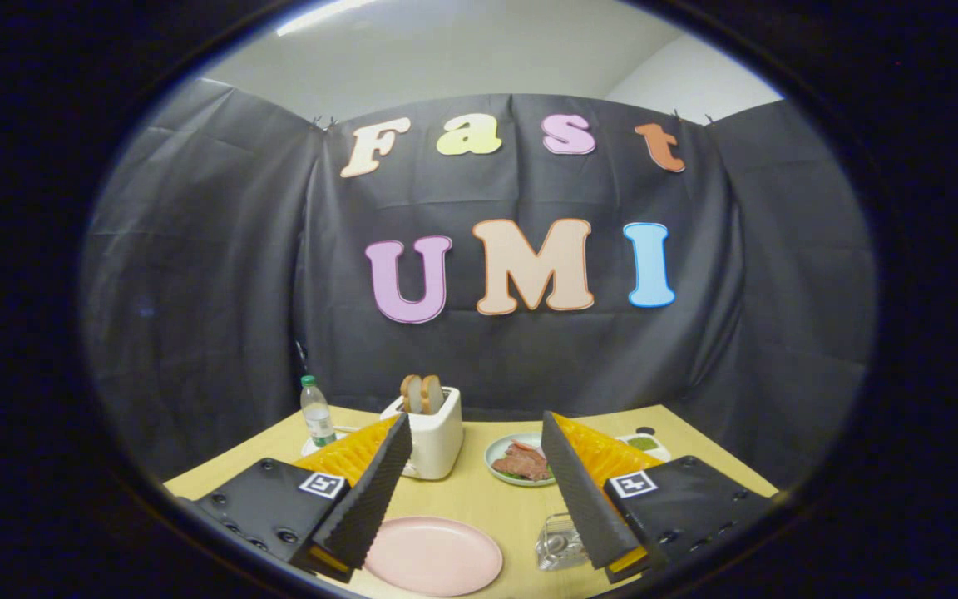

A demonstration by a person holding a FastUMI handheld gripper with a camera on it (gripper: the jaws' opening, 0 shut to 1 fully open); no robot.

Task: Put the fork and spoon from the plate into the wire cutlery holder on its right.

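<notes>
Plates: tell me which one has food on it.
The small pale plate beyond the open jaws, beside the toaster, carries meat. The pink plate between the jaws is bare.

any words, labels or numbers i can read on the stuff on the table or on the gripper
Water bottle: it has a label band, too small and blurred to read.
Square markers on the gripper: black-and-white patterns, no words or numbers.
Toaster, beyond the open, empty fingers: no text to be seen.
Pink plate, between the fingers: plain, no text.
So nothing here can be quoted.
</notes>
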